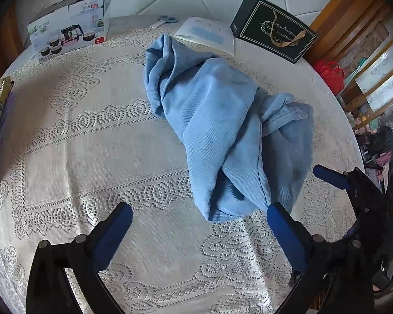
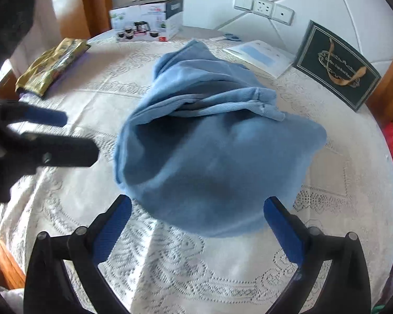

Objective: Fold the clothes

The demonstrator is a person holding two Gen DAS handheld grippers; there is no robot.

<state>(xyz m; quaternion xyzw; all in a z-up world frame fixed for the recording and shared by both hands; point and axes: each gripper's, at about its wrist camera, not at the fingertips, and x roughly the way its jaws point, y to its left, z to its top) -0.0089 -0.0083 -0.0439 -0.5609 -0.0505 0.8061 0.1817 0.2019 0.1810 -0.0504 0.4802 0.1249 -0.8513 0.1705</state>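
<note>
Nearest to us, our left claw (image 1: pixel 199 218) stands spread wide over the white lace cloth on the round counter (image 1: pixel 73 157), with nothing pinched; one blue pad (image 1: pixel 285 233) sits right at the near hem of the garment, and we cannot tell whether it touches. Our right claw (image 2: pixel 197 213) is spread too, its pads either side of the near bulge of fabric without pressing on it.

Just beyond both claws lies the crumpled light-blue cloth garment (image 1: pixel 222 120), heaped and twisted in the middle of the counter, one seamed edge curling out at its right side. Nothing is flat yet, so we judge the folding has barely begun: we are at the stage of taking hold to spread the piece out. The next move calls for each claw to find a separate hem or corner, pinch it and draw the fabric apart.

Farther off stand a white cardboard tea-set box (image 1: pixel 70 30), a black gift box with gold ribbon (image 1: pixel 273 30), and a white envelope (image 1: pixel 209 35).
</note>
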